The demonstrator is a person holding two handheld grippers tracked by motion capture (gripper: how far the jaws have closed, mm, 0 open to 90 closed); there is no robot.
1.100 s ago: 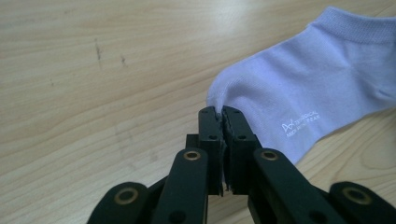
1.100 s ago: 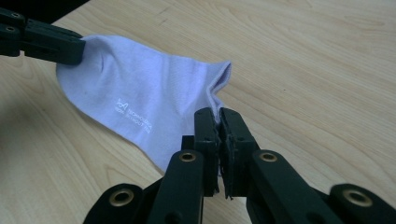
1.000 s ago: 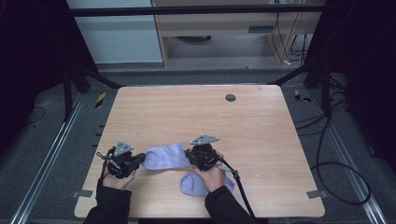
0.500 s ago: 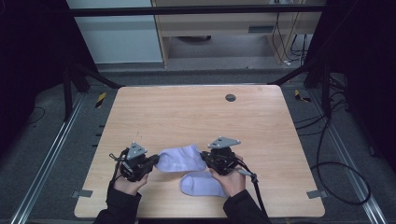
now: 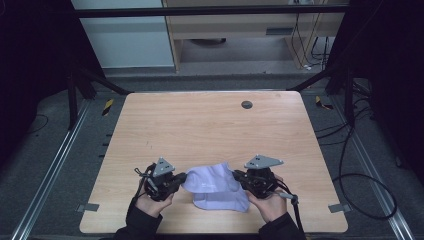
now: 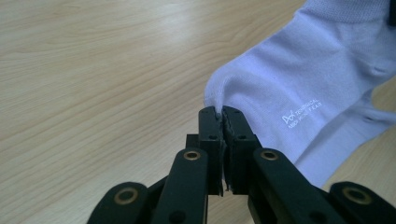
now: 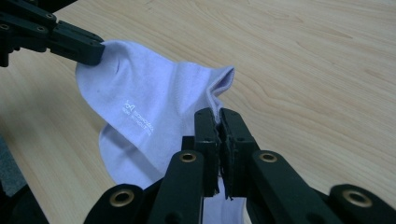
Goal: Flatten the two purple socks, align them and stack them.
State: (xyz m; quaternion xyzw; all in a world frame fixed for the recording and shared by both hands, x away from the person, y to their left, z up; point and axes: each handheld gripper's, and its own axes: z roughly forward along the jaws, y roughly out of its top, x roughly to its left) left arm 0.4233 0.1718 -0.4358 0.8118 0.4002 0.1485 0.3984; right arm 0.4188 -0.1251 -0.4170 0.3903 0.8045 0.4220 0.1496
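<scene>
A pale lavender sock (image 5: 209, 180) with small white lettering hangs stretched between my two grippers near the table's front edge. My left gripper (image 5: 184, 176) is shut on its left end; in the left gripper view the jaws (image 6: 222, 112) pinch a fold of the sock (image 6: 299, 79). My right gripper (image 5: 235, 176) is shut on the other end; its jaws (image 7: 218, 114) clamp the sock's (image 7: 144, 102) edge, and the left gripper (image 7: 70, 39) shows at the far corner. A second matching sock (image 5: 222, 203) lies flat on the table, partly under the held one.
The wooden table (image 5: 200, 125) has a small dark round mark (image 5: 246, 104) at its far side. Dark floor, metal rails and cables surround it. A person's hands (image 5: 270, 205) come in over the front edge.
Both grippers have carried the sock to the right and slightly nearer the front edge, so it now hangs over the sock lying on the table. Both jaws stay shut on it.
</scene>
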